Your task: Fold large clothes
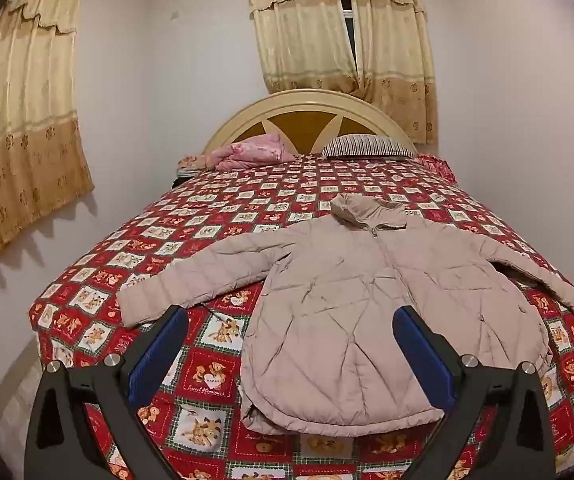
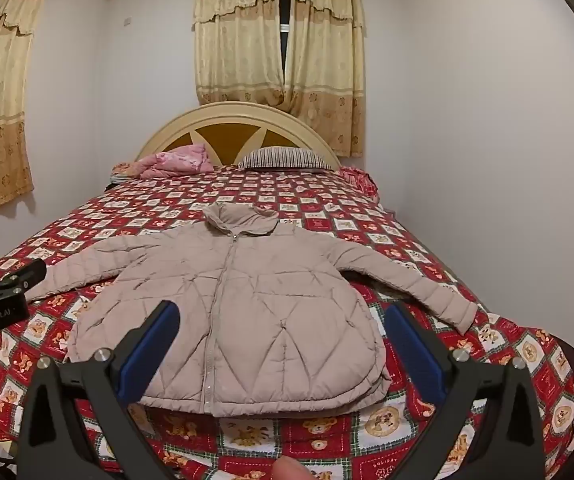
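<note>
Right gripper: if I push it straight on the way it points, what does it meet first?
Most likely the lower front of the beige quilted puffer jacket, lying flat on the red patchwork bedspread; right gripper open, depth uncertain.

A home bedroom is showing here: a bed (image 2: 327,216) wearing a red teddy-bear quilt is filling the room, its arched headboard (image 2: 231,128) and striped pillow (image 2: 283,158) sitting at 12 o'clock beneath cream curtains (image 2: 279,40), white walls closing in.

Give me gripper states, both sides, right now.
Left gripper: open, holding nothing, above the near edge of the puffer jacket.
Right gripper: open, holding nothing, also above the jacket's hem.
</note>
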A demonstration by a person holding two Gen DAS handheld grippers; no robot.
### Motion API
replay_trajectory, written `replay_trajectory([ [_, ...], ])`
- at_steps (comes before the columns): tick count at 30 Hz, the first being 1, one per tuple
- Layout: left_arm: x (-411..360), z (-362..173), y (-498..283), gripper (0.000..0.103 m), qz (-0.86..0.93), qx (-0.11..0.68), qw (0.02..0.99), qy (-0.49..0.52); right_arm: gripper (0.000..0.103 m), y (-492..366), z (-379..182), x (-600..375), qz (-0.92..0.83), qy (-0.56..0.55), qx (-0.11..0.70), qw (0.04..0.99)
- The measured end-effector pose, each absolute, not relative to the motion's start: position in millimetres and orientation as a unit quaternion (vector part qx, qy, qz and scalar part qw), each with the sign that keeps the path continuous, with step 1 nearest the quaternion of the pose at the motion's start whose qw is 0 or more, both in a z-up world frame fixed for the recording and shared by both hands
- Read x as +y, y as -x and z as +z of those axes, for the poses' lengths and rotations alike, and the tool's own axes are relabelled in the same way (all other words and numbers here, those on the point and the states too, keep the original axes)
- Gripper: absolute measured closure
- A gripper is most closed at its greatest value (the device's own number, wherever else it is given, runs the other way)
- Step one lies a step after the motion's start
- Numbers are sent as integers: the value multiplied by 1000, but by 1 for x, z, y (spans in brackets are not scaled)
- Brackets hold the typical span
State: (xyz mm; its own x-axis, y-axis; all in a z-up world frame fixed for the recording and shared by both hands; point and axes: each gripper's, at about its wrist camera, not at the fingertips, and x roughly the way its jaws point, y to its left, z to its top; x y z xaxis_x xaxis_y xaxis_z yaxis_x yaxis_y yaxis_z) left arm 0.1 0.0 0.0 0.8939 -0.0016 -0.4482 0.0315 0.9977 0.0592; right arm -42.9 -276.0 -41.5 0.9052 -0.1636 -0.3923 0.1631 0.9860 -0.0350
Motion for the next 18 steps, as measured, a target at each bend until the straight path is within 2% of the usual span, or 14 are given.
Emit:
replay_trajectory([
  [18,7,-4,-3,1,-10,233,972,-27,0,35,-43,-277,-81,8,200,976],
])
